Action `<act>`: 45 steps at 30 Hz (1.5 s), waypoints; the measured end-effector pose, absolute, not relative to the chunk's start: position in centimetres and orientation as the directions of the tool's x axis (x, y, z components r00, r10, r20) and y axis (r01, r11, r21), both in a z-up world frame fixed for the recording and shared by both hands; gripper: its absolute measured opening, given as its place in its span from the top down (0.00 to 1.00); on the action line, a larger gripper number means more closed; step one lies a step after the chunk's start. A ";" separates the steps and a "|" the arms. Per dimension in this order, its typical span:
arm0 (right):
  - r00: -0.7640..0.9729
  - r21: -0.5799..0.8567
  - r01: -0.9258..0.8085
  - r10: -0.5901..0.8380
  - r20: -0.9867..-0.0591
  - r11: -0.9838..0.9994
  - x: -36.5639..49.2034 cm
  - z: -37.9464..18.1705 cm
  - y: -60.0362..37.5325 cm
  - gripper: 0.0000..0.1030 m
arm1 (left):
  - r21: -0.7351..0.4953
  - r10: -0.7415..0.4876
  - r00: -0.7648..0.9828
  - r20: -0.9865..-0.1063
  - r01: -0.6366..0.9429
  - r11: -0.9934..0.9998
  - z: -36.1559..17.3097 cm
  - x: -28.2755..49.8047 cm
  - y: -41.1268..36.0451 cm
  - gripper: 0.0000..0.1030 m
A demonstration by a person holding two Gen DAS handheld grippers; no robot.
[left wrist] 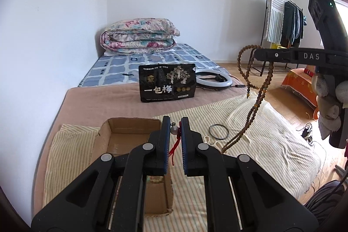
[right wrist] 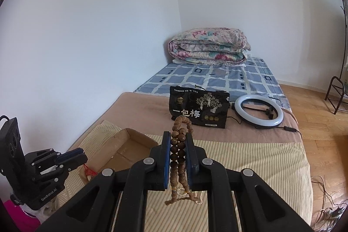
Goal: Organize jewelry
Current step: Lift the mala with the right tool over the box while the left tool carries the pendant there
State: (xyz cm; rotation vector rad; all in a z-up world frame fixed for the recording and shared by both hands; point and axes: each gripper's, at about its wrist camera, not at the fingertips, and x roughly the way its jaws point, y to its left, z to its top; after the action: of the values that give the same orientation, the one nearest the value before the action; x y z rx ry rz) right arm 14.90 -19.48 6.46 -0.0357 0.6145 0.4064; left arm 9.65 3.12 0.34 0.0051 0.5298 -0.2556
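Note:
My left gripper (left wrist: pixel 175 121) is shut on a red cord charm (left wrist: pixel 175 142) with a small silver bead, held above the right edge of an open cardboard box (left wrist: pixel 130 134). In the right wrist view the left gripper (right wrist: pixel 83 154) hangs by the box (right wrist: pixel 130 145) with the red cord (right wrist: pixel 89 171) dangling. My right gripper (right wrist: pixel 178 136) is shut on a long brown wooden bead strand (right wrist: pixel 178 151), lifted off the striped cloth (right wrist: pixel 250 166). From the left wrist view, the beads (left wrist: pixel 261 90) droop from the right gripper (left wrist: pixel 255 53). A black ring (left wrist: pixel 218 132) and a pearl strand (left wrist: pixel 214 144) lie on the cloth.
A black snack bag (left wrist: pixel 167 83) stands behind the box, with a ring light (left wrist: pixel 214 79) beside it. A folded floral quilt (left wrist: pixel 139 36) sits at the far end of the bed. A clothes rack (left wrist: pixel 282 21) and cables (right wrist: pixel 326 210) are on the wooden floor to the right.

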 end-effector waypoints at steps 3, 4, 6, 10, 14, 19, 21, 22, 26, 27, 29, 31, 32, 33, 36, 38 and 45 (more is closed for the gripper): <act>0.737 0.081 -0.402 0.375 -0.562 0.912 15.5 6.8 -17.7 0.91 | -0.064 -0.226 0.837 -0.499 0.225 0.972 0.3 9.8 4.3 0.93; 0.736 0.080 -0.408 0.379 -0.561 0.910 15.8 6.9 -17.2 0.91 | -0.064 -0.222 0.838 -0.498 0.220 0.973 0.4 10.0 4.5 0.93; 0.733 0.079 -0.420 0.390 -0.558 0.904 16.1 7.0 -16.1 0.91 | -0.067 -0.216 0.839 -0.499 0.211 0.975 0.3 10.2 5.2 0.93; 0.724 0.082 -0.443 0.410 -0.555 0.893 17.2 7.1 -14.0 0.91 | -0.072 -0.210 0.840 -0.499 0.201 0.977 0.1 10.5 6.3 0.93; 0.712 0.091 -0.462 0.430 -0.554 0.882 18.5 7.1 -12.0 0.91 | -0.072 -0.206 0.838 -0.504 0.197 0.978 -0.4 10.9 7.0 0.93; 0.693 0.097 -0.487 0.452 -0.561 0.868 20.0 6.5 -9.2 0.91 | -0.070 -0.194 0.836 -0.514 0.185 0.980 -1.1 11.5 7.8 0.93; 0.687 0.101 -0.491 0.456 -0.566 0.865 20.7 6.1 -8.3 0.91 | -0.075 -0.192 0.833 -0.519 0.179 0.981 -1.4 11.7 8.2 0.93; 0.682 0.103 -0.494 0.458 -0.569 0.864 21.2 5.8 -7.8 0.91 | -0.076 -0.190 0.832 -0.521 0.177 0.981 -1.5 11.8 8.4 0.93; 0.665 0.114 -0.493 0.459 -0.589 0.862 22.9 4.6 -6.3 0.91 | -0.080 -0.186 0.826 -0.532 0.170 0.982 -2.3 12.4 9.0 0.93; 0.661 0.117 -0.493 0.459 -0.594 0.862 23.4 4.3 -6.1 0.91 | -0.082 -0.187 0.824 -0.535 0.169 0.982 -2.5 12.5 9.2 0.93; 0.657 0.112 -0.493 0.453 -0.603 0.863 24.1 3.8 -5.5 0.91 | -0.089 -0.187 0.821 -0.539 0.165 0.982 -2.9 12.8 9.5 0.93; 0.655 0.109 -0.493 0.451 -0.607 0.863 24.7 3.5 -5.1 0.91 | -0.096 -0.188 0.818 -0.543 0.162 0.982 -3.3 12.9 9.8 0.93; 0.653 0.112 -0.494 0.453 -0.608 0.862 24.9 3.5 -4.8 0.91 | -0.100 -0.189 0.816 -0.546 0.160 0.982 -3.4 13.0 9.9 0.93; 0.651 0.116 -0.495 0.456 -0.607 0.861 25.2 3.5 -4.7 0.91 | -0.103 -0.190 0.814 -0.549 0.160 0.982 -3.6 13.1 10.0 0.93; 0.654 0.116 -0.502 0.464 -0.598 0.857 25.6 3.9 -4.0 0.91 | -0.105 -0.190 0.810 -0.555 0.159 0.982 -4.0 13.4 10.3 0.93; 0.656 0.113 -0.507 0.468 -0.592 0.854 25.9 4.2 -3.5 0.91 | -0.109 -0.192 0.806 -0.559 0.158 0.981 -4.3 13.6 10.5 0.93; 0.643 0.113 -0.521 0.476 -0.600 0.846 27.3 3.2 -2.0 0.91 | -0.117 -0.188 0.795 -0.577 0.147 0.982 -5.4 14.3 10.9 0.93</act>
State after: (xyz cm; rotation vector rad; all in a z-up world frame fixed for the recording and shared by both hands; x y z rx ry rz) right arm 27.30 -1.95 3.22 -0.0717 0.6620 0.5684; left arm 14.28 10.85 -5.45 -0.0671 0.6266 -0.1800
